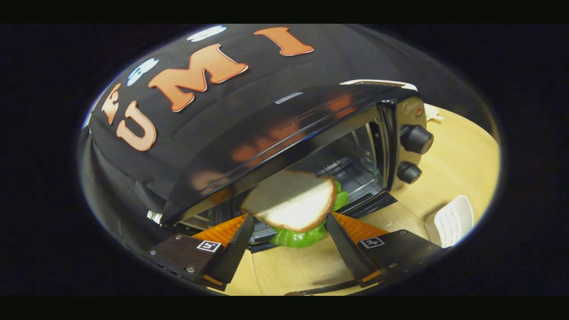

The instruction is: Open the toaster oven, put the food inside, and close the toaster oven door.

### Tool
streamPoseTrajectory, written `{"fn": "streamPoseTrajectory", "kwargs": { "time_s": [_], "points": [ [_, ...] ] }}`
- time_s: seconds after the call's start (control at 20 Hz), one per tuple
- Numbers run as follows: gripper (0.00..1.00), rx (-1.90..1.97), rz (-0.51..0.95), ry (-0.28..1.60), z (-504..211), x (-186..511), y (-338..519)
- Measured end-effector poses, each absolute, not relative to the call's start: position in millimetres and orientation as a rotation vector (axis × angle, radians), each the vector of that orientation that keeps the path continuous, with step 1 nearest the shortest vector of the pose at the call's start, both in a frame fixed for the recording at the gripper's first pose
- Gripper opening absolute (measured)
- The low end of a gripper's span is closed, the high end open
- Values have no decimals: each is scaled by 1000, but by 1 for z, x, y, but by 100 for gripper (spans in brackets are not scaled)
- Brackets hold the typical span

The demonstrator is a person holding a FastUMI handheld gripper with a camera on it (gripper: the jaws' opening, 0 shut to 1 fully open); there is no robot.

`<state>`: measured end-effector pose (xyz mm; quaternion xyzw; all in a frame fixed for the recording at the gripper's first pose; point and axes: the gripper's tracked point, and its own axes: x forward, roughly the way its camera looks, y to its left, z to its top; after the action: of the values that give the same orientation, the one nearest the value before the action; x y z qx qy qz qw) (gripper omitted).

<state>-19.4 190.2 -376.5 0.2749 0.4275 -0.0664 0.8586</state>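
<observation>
Sandwich [291, 204] clamped between jaws (bread over lettuce) | toaster oven [311, 138] mouth open dead ahead, just beyond | push straight in.

Gripper [289, 226] is holding a sandwich [293, 206] between its two fingers, both pressing on its sides, left finger [231, 249] and right finger [344, 246] angling inward toward the tips. Whole gripper is tilting, left side sitting slightly lower, sandwich lifted off the surface.
</observation>
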Motion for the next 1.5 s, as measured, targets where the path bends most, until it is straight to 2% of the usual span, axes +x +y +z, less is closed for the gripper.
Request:
{"fn": "streamPoseTrajectory", "kwargs": {
  "time_s": [0.45,0.85,1.15,1.5],
  "points": [
    [97,470,-5,1000,-351,-72,185],
    [96,317,214,1159,-335,-177,186],
    [96,261,230,1312,-374,-231,188],
    [93,209,217,1331,-412,-219,208]
  ]
}}
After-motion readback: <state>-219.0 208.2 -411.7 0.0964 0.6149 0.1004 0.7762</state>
